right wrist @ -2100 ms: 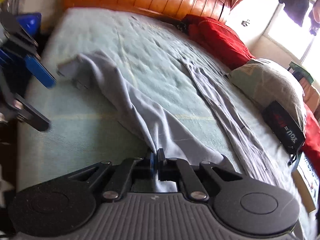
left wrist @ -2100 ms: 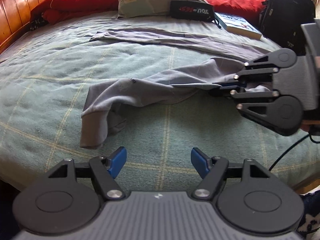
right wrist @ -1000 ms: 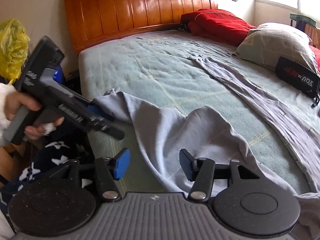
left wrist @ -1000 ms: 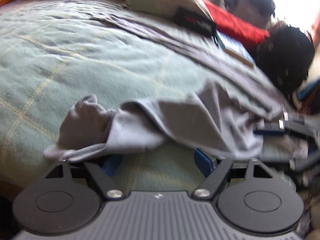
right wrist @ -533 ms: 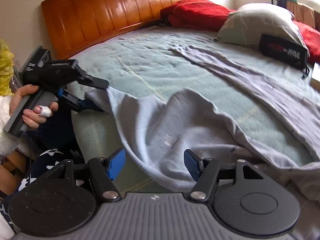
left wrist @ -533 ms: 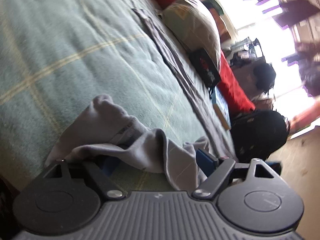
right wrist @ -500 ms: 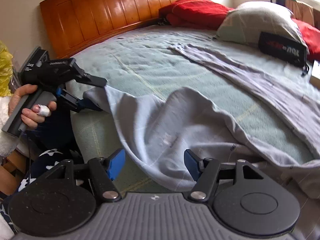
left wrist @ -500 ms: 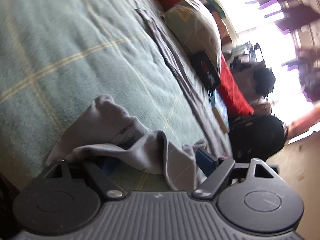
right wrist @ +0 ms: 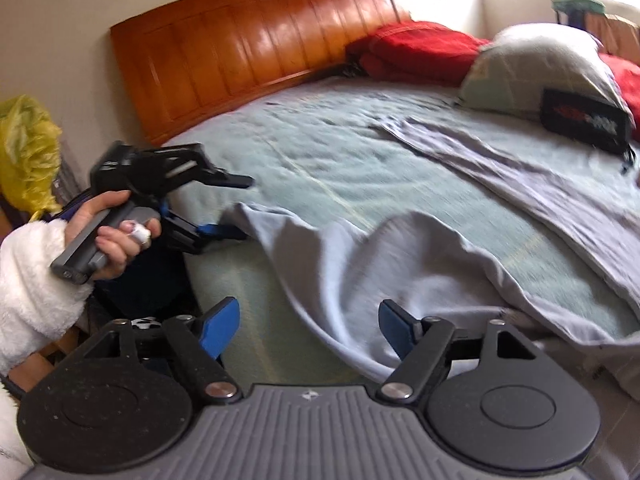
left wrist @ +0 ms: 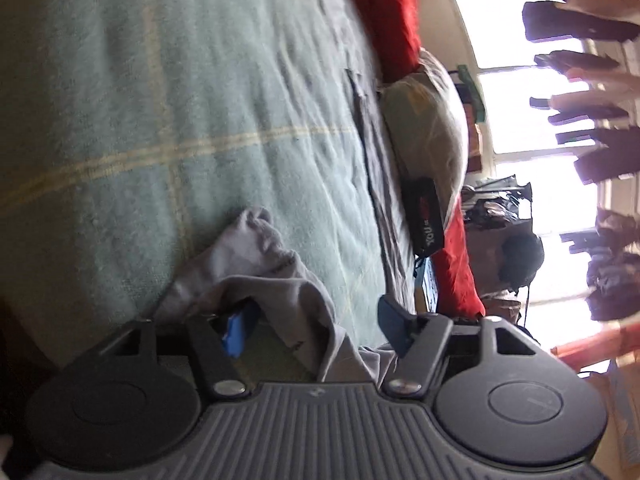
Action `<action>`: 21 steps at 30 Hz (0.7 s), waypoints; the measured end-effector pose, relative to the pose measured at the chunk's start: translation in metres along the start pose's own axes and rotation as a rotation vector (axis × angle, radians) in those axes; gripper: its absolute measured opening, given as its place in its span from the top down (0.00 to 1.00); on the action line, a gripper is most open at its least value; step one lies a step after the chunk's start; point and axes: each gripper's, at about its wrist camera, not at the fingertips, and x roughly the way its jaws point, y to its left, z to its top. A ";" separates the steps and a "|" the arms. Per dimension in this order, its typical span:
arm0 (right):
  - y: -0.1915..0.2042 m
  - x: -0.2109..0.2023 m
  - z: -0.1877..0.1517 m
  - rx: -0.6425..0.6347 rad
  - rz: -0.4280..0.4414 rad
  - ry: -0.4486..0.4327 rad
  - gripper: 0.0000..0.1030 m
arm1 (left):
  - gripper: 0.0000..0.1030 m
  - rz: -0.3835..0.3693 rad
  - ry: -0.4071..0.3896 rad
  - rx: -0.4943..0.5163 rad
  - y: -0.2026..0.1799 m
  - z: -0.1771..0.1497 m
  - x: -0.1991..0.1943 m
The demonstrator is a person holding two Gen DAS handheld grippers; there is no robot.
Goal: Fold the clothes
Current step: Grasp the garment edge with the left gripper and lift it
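A grey long-sleeved garment point(right wrist: 400, 256) lies spread and rumpled across the green checked blanket point(right wrist: 320, 152) on the bed. My left gripper point(left wrist: 316, 328) is open at the bed's near edge, rolled sideways, with the garment's bunched end point(left wrist: 276, 280) lying between its blue pads. In the right wrist view the left gripper point(right wrist: 236, 208) straddles that end of the cloth. My right gripper point(right wrist: 310, 324) is open and empty, just above the garment's near hem.
A wooden headboard point(right wrist: 256, 52) stands at the far left. Red bedding point(right wrist: 416, 52), a pale pillow point(right wrist: 544, 64) and a black pouch point(right wrist: 584, 120) lie along the far side. A yellow bag point(right wrist: 24, 156) hangs left of the bed.
My right gripper let go of the garment and opened, then drew back along the hem. My left gripper moved up to the bunched end and rolled sideways around it.
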 end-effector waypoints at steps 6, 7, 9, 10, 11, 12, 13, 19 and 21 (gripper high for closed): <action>0.007 0.001 0.000 -0.012 0.020 0.007 0.12 | 0.41 0.048 0.019 0.003 -0.009 -0.005 0.002; 0.007 0.002 -0.001 -0.007 0.020 0.008 0.11 | 0.41 0.048 0.016 -0.011 -0.007 -0.005 0.004; 0.005 0.004 -0.003 0.014 0.019 0.012 0.11 | 0.41 0.027 -0.003 -0.066 -0.001 -0.001 0.015; 0.004 0.005 -0.004 0.026 0.015 0.012 0.11 | 0.41 0.019 -0.011 -0.083 0.000 0.001 0.017; 0.004 0.005 -0.005 0.038 0.010 0.012 0.11 | 0.41 0.020 -0.011 -0.092 -0.001 0.003 0.017; 0.003 0.004 -0.006 0.046 0.011 0.008 0.11 | 0.41 0.021 -0.006 -0.094 -0.001 0.004 0.018; 0.002 0.004 -0.008 0.053 0.012 0.005 0.11 | 0.45 0.021 -0.002 -0.093 -0.001 0.004 0.018; -0.007 0.005 -0.018 0.132 -0.028 0.009 0.10 | 0.93 0.137 -0.026 0.057 -0.018 -0.001 0.016; -0.009 0.002 -0.020 0.142 -0.023 0.005 0.10 | 0.95 0.171 -0.046 0.140 -0.033 -0.003 0.015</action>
